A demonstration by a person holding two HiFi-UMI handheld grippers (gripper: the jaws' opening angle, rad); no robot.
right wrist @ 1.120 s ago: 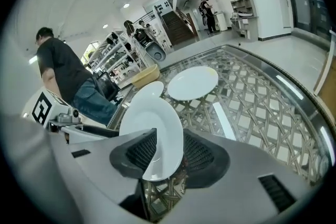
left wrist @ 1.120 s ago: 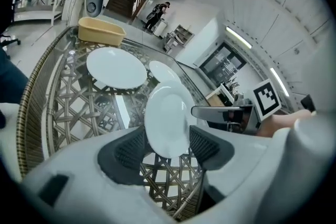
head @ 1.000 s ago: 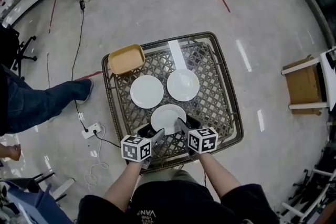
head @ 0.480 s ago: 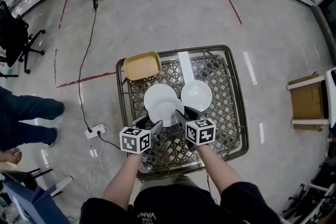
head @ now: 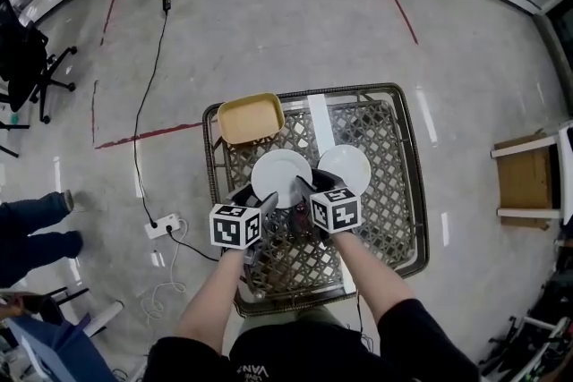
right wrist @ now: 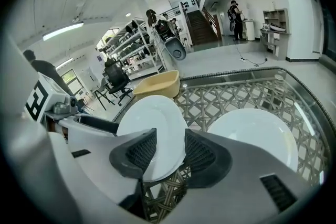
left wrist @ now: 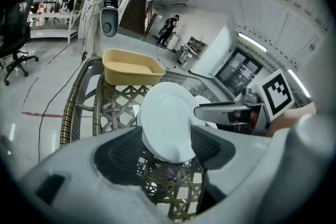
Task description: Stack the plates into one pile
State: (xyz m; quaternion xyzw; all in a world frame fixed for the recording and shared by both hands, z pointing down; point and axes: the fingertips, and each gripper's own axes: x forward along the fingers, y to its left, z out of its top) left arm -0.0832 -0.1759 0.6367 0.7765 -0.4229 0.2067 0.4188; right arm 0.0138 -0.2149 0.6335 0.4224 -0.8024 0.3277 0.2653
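- Left gripper [left wrist: 168,147]: jaws closed to a narrow gap on the near rim of the carried plate [left wrist: 165,118], with a ribbed pad on each side of the edge.
- Right gripper [right wrist: 167,152]: the same hold on the same plate, jaws pinching the near rim just beside the left gripper's hold. The two marker cubes sit side by side in the head view.
- Carried plate: white and round, tipped up away from the jaws, positioned over the middle of the table [head: 405,157] a little left of centre.
- What lies directly under it: hidden by the plate itself. It may be another plate, but this cannot be told.
- Second plate [right wrist: 257,134]: white, lying flat on the lattice just to the right of the carried plate.
- Step in hand, as judged: a two-handed carry of one plate to its stacking place, release not yet made.
- Next move, as judged: level the plate, centre it on its target, lower it until it rests, then part both pairs of jaws together and draw them back low along the lattice.
- Yellow tray [head: 251,117]: at the far left corner, near the carried plate's far edge, which limits travel in that direction.
- Edges: a raised woven rim runs all round the table. The second plate's rim is close to the right gripper.
- Open room: the near half of the lattice, under the forearms, holds nothing and serves for withdrawal.
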